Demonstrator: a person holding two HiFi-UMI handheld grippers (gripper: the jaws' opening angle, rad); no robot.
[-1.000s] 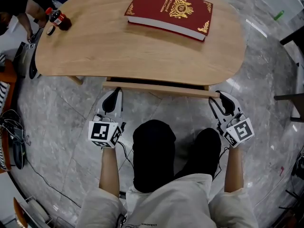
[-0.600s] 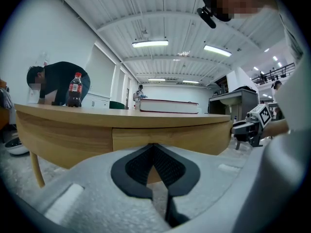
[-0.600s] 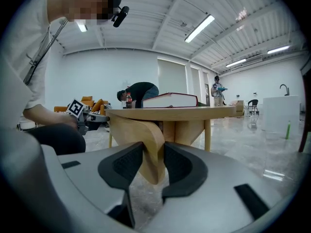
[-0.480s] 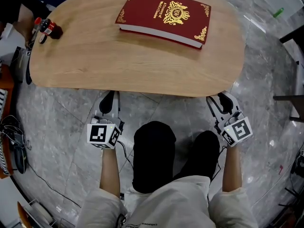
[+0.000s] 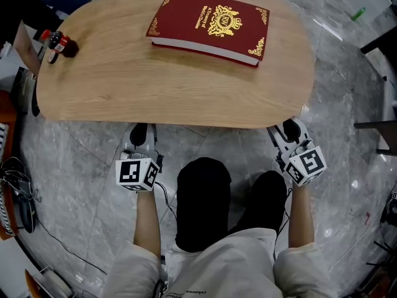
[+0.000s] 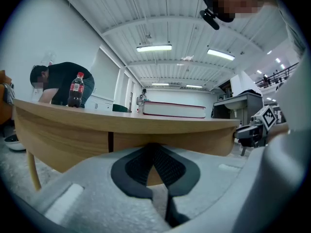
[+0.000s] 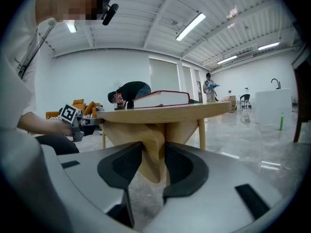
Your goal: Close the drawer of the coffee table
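Drawer (image 6: 194,141) sits flush under coffee table (image 5: 155,85), contents hidden.

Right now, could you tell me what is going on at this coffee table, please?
A person holds a gripper in each hand at the near edge of the light wooden oval coffee table. The left gripper is shut. The right gripper has just been opening its jaws and grips nothing. The drawer front sits back under the tabletop, so the drawer looks closed. A red hardcover book with gold ornaments and a small dark cola bottle rest on top.
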